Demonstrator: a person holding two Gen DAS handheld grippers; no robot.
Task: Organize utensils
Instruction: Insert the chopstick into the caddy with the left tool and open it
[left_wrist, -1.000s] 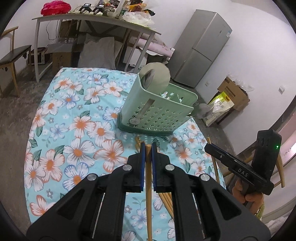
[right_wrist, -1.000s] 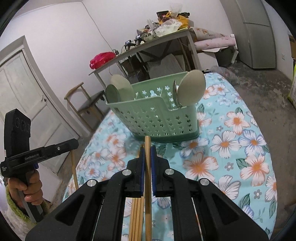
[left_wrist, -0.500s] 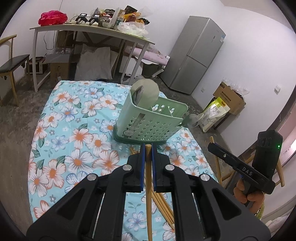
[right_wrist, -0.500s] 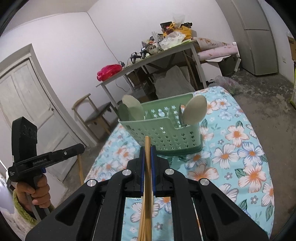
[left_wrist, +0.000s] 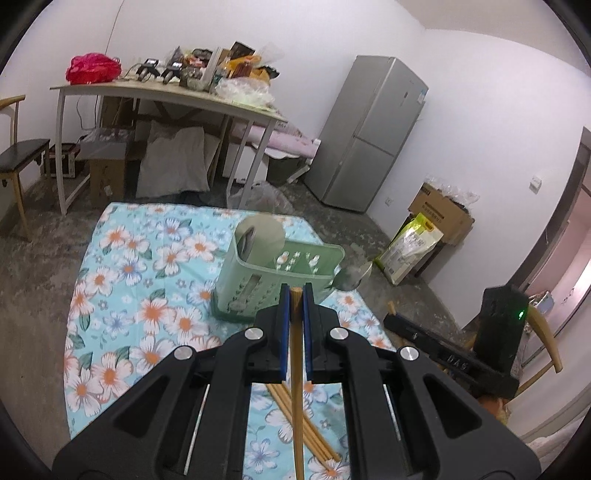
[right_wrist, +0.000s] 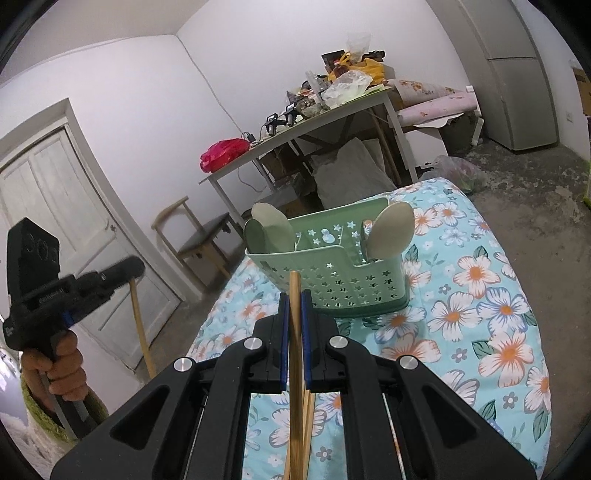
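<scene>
Left tongs (left_wrist: 294, 300) and right tongs (right_wrist: 291, 300): each clamped one chopstick (left_wrist: 296, 354); best lowered upright into basket (right_wrist: 332, 266).

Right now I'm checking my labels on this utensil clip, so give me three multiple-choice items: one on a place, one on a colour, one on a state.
1. Where does the caddy stand?
A. on the flowered cloth
B. on the grey table
C. on the chair

2. What colour is the caddy?
A. red
B. pale green
C. black

3. What is the left gripper doing?
A. hanging open over the cloth
B. shut on a spoon
C. shut on a chopstick

Answers:
1. A: its base sits on the flowered cloth, nearer than the grey table.
2. B: its star-punched walls are pale green in both views.
3. C: a chopstick runs between the blue pads; the right gripper clamps another chopstick the same way, with loose chopsticks on the cloth below.
</scene>
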